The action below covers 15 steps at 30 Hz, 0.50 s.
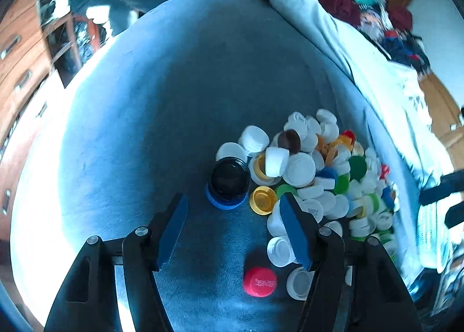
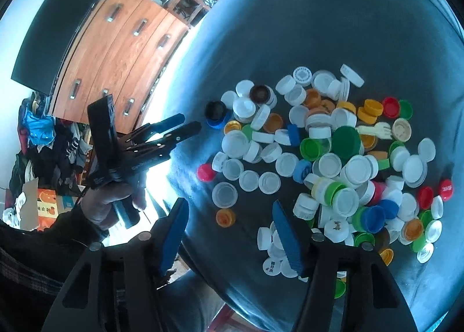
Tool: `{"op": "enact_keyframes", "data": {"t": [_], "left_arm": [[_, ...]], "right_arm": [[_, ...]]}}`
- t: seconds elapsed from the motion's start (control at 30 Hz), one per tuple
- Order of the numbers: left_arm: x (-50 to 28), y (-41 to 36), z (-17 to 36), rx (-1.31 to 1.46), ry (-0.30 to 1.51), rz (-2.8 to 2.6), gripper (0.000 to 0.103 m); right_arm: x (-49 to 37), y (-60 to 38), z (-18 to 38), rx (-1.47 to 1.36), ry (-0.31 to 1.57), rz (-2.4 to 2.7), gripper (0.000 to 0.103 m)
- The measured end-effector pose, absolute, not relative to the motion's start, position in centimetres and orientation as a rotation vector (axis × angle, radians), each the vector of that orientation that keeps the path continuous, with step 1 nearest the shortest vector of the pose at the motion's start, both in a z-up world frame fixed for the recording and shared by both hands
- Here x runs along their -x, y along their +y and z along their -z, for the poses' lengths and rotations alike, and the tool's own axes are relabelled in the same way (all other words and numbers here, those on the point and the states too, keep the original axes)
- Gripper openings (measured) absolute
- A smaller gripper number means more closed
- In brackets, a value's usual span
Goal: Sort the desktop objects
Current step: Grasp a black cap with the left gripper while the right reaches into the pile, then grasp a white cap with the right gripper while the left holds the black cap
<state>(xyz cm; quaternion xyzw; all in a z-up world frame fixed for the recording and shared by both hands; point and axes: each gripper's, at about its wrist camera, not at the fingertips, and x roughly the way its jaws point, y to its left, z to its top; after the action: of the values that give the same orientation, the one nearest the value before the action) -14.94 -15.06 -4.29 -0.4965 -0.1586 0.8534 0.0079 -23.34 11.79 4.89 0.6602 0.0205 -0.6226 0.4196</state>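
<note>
A heap of plastic bottle caps (image 2: 333,152), mostly white with green, blue, orange, yellow and red ones mixed in, lies on a round blue cloth-covered surface (image 1: 174,85). At the heap's left edge a black cap (image 1: 230,178) sits stacked on a blue cap (image 1: 223,201), with an upturned yellow cap (image 1: 263,200) just to their right. A pink-red cap (image 1: 259,281) lies alone on the cloth, nearer than the stack.

The left gripper (image 1: 232,210) hangs above the cloth just near of the black-and-blue stack; its blue-padded fingers (image 1: 174,230) stand apart with nothing between them, and the pink-red cap lies on the cloth below the gap. In the right wrist view a hand (image 2: 116,201) holds this gripper at the surface's left edge.

The right gripper (image 2: 229,216) hovers over the near side of the heap, its fingers (image 2: 287,236) also apart and empty, with an orange cap (image 2: 225,217) on the cloth beneath the gap. A wooden chest of drawers (image 2: 121,53) stands beyond on the far left.
</note>
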Motion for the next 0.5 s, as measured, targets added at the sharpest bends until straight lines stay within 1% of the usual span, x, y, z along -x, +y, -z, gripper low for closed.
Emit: {"op": "enact_keyframes", "data": {"t": [0.17, 0.33, 0.37, 0.4, 0.47, 0.5], "left_arm": [[16.1, -13.3, 5.3, 1.526, -0.298, -2.722, 0.059], [17.8, -13.4, 6.4, 1.543, -0.231, -2.734, 0.058], [18.0, -13.2, 6.6, 1.551, -0.207, -2.727, 0.053], [18.1, -13.0, 6.9, 1.558, -0.192, -2.713, 0.045], [18.0, -12.8, 7.1, 1.568, -0.186, -2.690, 0.034], [17.8, -12.8, 7.0, 1.568, -0.180, -2.689, 0.034]], "right_arm": [[23.5, 12.4, -4.1, -1.685, 0.050, 1.563, 0.066], [23.8, 12.4, -3.6, -1.684, 0.056, 1.577, 0.066], [23.9, 12.3, -3.6, -1.678, 0.056, 1.589, 0.066], [24.0, 12.2, -3.6, -1.673, 0.054, 1.596, 0.065], [24.2, 12.1, -3.6, -1.659, 0.054, 1.607, 0.057], [24.3, 12.0, -3.6, -1.651, 0.059, 1.613, 0.049]]}}
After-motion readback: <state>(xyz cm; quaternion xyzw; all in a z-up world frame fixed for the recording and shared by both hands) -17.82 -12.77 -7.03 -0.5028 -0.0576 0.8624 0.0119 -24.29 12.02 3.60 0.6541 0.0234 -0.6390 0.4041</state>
